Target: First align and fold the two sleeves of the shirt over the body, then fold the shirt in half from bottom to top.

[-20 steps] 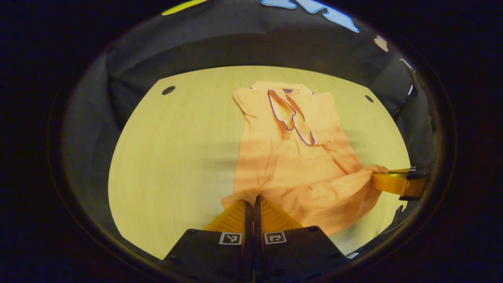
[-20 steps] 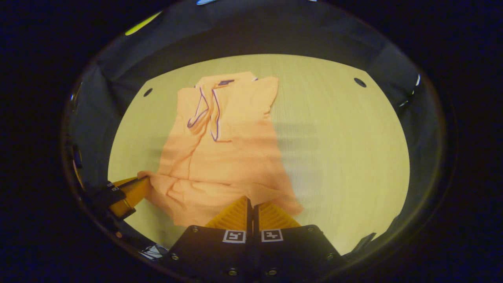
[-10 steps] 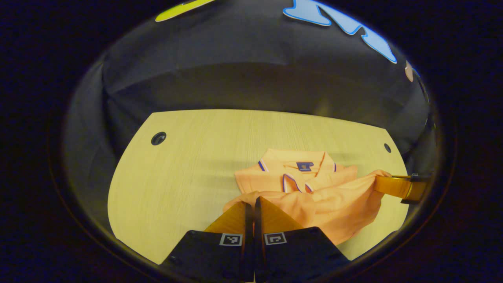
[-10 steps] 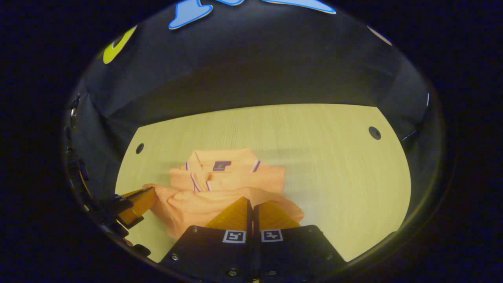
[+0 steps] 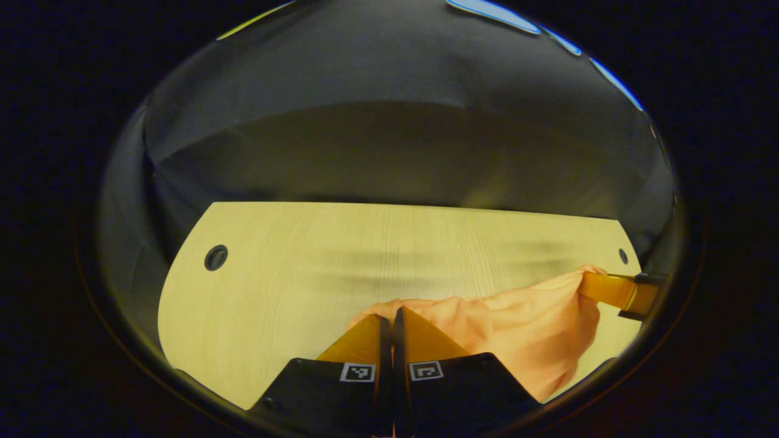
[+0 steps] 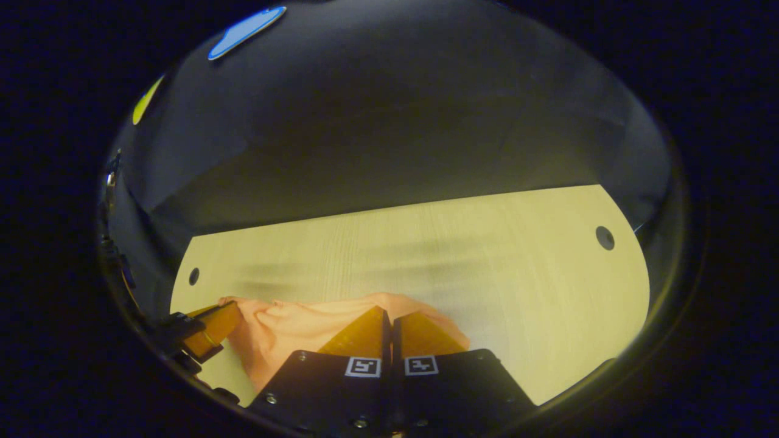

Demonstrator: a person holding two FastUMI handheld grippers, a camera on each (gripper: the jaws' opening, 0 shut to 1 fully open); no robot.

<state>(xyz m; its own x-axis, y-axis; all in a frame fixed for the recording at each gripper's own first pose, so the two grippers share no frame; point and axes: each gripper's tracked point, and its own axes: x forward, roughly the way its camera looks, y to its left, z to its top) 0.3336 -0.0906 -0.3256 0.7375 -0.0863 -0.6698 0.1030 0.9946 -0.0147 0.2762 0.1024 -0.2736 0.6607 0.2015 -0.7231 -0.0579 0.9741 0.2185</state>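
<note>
The orange shirt (image 5: 523, 322) hangs as a sagging band of cloth between my two grippers, low over the pale wooden table (image 5: 292, 267). In the left gripper view my left gripper (image 5: 389, 311) is shut on one bottom corner, and the right gripper (image 5: 593, 286) pinches the other corner at the far right. The right gripper view has my right gripper (image 6: 389, 310) shut on the shirt (image 6: 286, 328), with the left gripper (image 6: 225, 313) holding the cloth at the lower left. The raised hem hides the collar and folded sleeves.
The table has round cable holes near its far corners (image 5: 215, 257) (image 5: 622, 255) (image 6: 604, 237) (image 6: 193, 276). Its far edge (image 6: 395, 210) meets the dark cloth wall close behind. Bare wood (image 6: 517, 274) lies beyond the shirt.
Both grippers have carried the bottom hem forward over the shirt toward the collar. The collar and folded sleeves, seen earlier, are now covered by the lifted cloth.
</note>
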